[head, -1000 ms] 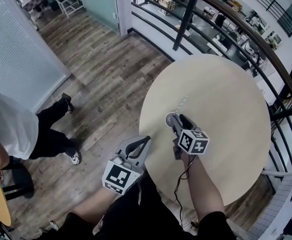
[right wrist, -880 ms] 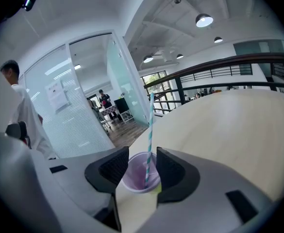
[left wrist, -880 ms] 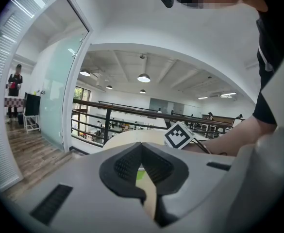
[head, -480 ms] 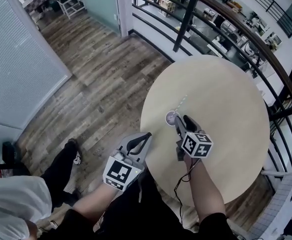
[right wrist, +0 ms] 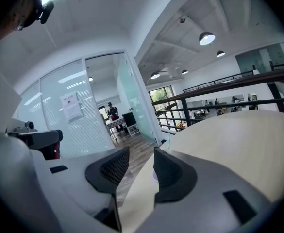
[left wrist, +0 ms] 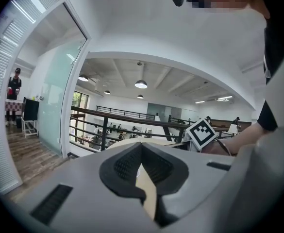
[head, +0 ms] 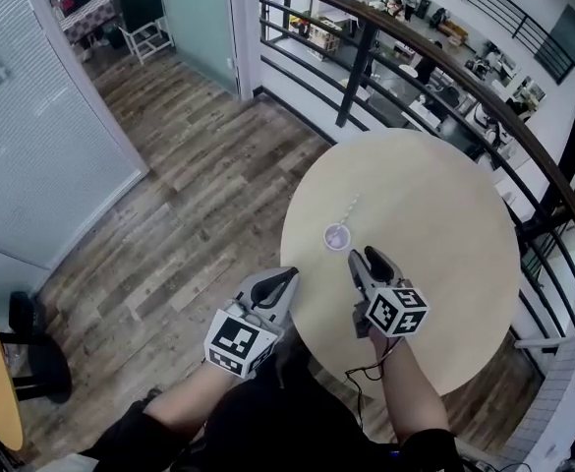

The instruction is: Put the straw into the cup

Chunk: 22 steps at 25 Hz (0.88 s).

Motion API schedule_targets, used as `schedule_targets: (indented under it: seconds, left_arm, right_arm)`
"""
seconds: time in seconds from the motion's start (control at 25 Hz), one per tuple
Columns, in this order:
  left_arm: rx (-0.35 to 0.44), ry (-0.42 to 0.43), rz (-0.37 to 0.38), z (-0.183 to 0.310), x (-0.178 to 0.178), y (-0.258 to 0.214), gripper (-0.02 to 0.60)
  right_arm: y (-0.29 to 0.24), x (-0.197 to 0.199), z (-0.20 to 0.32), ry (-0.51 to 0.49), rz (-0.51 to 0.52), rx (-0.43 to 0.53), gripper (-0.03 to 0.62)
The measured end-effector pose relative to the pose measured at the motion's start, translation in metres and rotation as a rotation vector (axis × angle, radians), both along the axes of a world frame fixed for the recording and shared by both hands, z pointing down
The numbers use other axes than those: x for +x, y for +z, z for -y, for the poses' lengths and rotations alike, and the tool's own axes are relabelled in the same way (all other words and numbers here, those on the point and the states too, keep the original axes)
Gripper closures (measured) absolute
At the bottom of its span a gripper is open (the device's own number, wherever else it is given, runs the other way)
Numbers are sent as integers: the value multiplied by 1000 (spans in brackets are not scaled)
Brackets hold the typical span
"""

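Cup: holds straw, on counter; plain in head view, nearly hidden in right gripper view.
Right gripper: spread, empty.
Left gripper: pressed together.

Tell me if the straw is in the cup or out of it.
In. In the head view the straw rises slanted out of the purple cup, which stands upright on the table.

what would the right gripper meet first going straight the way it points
Probably the purple cup just ahead of the open right gripper, though it seems slightly left of that line.
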<state>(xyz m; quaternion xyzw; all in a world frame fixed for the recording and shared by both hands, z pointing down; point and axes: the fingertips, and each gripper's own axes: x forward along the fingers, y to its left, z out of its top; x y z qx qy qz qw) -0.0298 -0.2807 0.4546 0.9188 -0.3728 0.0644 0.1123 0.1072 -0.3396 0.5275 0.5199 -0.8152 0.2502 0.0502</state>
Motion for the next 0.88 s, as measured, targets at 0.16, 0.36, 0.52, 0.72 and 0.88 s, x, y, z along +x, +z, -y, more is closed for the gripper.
schedule_targets:
  seconds: [0.16, 0.36, 0.52, 0.72, 0.88]
  left_arm:
    - [18, 24, -16, -25, -3, -17, 577]
    - [74, 47, -39, -39, -7, -37, 577]
    - [78, 49, -45, -44, -18, -52, 575]
    - [126, 34, -38, -52, -20, -72, 577]
    - [158, -6, -56, -54, -20, -86, 575]
  right_arm:
    - [-39, -10, -31, -21, 23, 62, 439]
    - [-86, -14, -64, -17, 7, 163, 520]
    - [-122, -30, -81, -46, 0, 252, 554]
    - [-164, -37, -105, -86, 11, 351, 565]
    - [-184, -33, -121, -104, 16, 403, 572]
